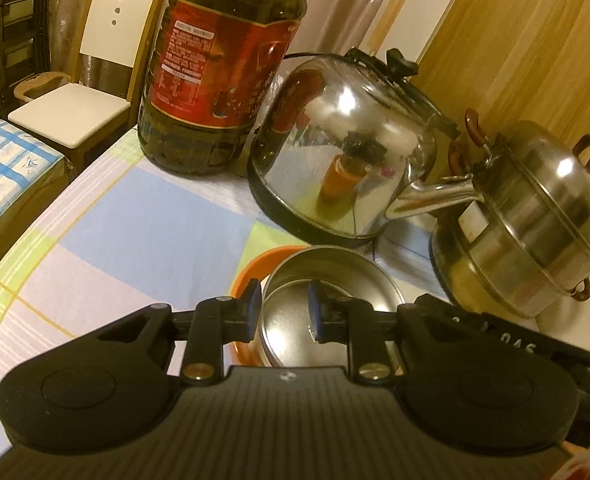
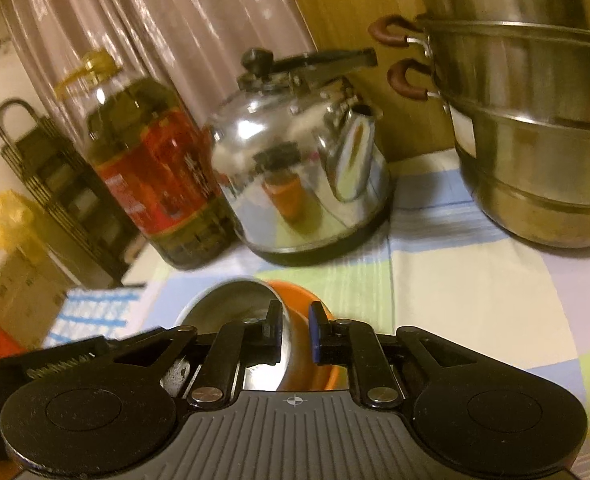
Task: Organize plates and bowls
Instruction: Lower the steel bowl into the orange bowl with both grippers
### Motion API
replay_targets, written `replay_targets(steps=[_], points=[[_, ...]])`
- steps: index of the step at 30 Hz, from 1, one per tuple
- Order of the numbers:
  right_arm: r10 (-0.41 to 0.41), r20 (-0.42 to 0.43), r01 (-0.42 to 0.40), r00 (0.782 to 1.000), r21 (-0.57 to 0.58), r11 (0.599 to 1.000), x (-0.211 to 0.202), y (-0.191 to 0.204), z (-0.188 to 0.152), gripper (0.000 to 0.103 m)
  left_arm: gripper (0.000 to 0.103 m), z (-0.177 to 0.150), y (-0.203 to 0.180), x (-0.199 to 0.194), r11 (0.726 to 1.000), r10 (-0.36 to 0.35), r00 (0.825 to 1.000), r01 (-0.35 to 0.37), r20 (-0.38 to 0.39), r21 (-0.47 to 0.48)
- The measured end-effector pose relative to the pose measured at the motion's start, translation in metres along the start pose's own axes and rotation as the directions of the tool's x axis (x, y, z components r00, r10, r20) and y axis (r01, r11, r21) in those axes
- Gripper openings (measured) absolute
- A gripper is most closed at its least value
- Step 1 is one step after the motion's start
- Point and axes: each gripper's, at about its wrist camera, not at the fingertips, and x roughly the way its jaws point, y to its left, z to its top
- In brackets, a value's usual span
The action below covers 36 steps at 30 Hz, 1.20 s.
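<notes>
Left jaws of the left gripper (image 1: 283,312) clamped across steel bowl (image 1: 335,276) rim, right gripper (image 2: 295,330) jaws likewise, orange bowl (image 2: 315,372) beneath, red-labelled oil bottle (image 1: 219,60) beyond, writing unreadable.

Steel bowl (image 1: 335,280) nested in orange bowl (image 1: 251,276), tilted, on tablecloth

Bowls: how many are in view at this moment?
2. The steel bowl sits nested in the orange bowl, in front of the kettle. The left gripper and right gripper each straddle its rim. Others may be hidden.
</notes>
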Motion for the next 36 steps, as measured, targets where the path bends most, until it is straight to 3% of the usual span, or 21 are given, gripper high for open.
replay_targets(steps=[9,12,36], points=[[0.078,-0.019,-0.077,0.997,0.029,0.997,0.0,0.004,0.002,0.011,0.022,0.0,0.001,0.0,1.0,-0.009,1.0,0.009,-0.001,-0.011],[0.04,-0.035,-0.038,0.999,0.043,0.998,0.006,-0.002,-0.004,0.01,0.022,0.0,0.001,0.0,1.0,-0.009,1.0,0.009,-0.001,-0.01],[0.051,-0.083,-0.044,0.995,0.082,0.996,0.015,-0.013,-0.011,0.01,0.023,-0.002,0.003,0.007,1.0,-0.028,0.999,0.027,-0.028,-0.013]])
